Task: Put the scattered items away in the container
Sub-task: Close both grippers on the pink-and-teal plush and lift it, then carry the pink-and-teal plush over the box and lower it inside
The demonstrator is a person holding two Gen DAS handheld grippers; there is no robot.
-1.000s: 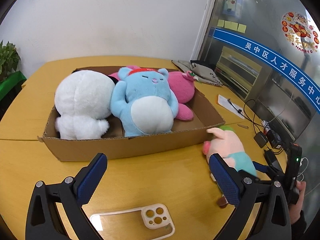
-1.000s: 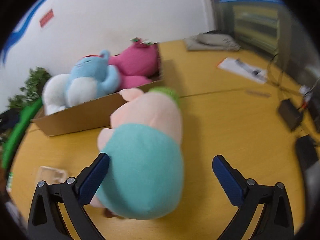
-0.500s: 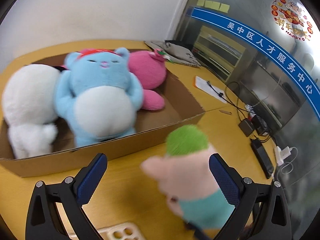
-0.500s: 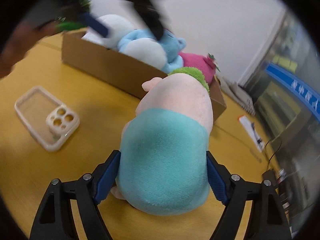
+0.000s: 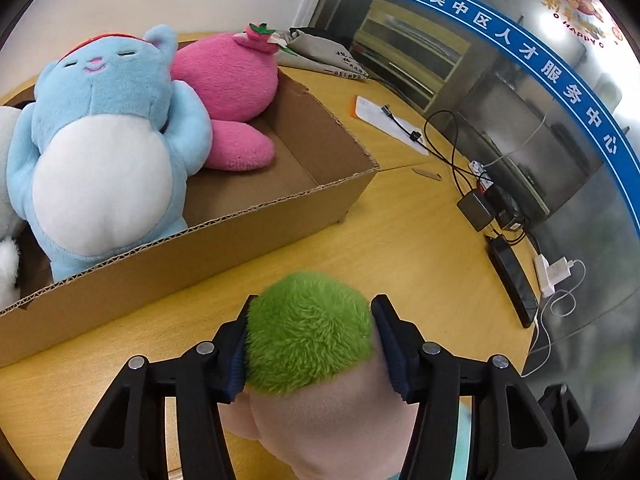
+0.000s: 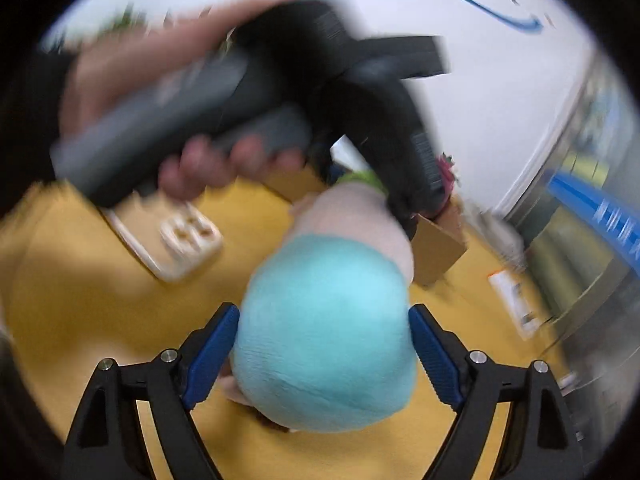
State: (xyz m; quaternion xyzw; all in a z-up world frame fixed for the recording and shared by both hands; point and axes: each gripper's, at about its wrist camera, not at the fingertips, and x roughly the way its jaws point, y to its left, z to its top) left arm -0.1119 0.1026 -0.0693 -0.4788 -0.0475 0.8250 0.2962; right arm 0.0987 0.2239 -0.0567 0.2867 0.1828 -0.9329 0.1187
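A plush pig with green hair (image 5: 310,344), a pale pink head and a teal body (image 6: 326,332) stands on the wooden table. My left gripper (image 5: 310,346) is shut on its green-haired head from above. My right gripper (image 6: 324,354) is shut on its teal body from behind. The open cardboard box (image 5: 224,232) lies just beyond the pig. It holds a blue bear plush (image 5: 104,136), a pink plush (image 5: 228,80) and a white plush (image 5: 6,148) at the left edge.
A clear phone case (image 6: 168,236) lies on the table left of the pig. Chargers, cables and a dark phone (image 5: 512,276) lie on the table to the right, with a paper sheet (image 5: 384,120) and folded cloth (image 5: 328,56) beyond the box.
My left gripper has swung right and down over the pig and closed on its green head. My right gripper stays shut on the teal body and has shifted.
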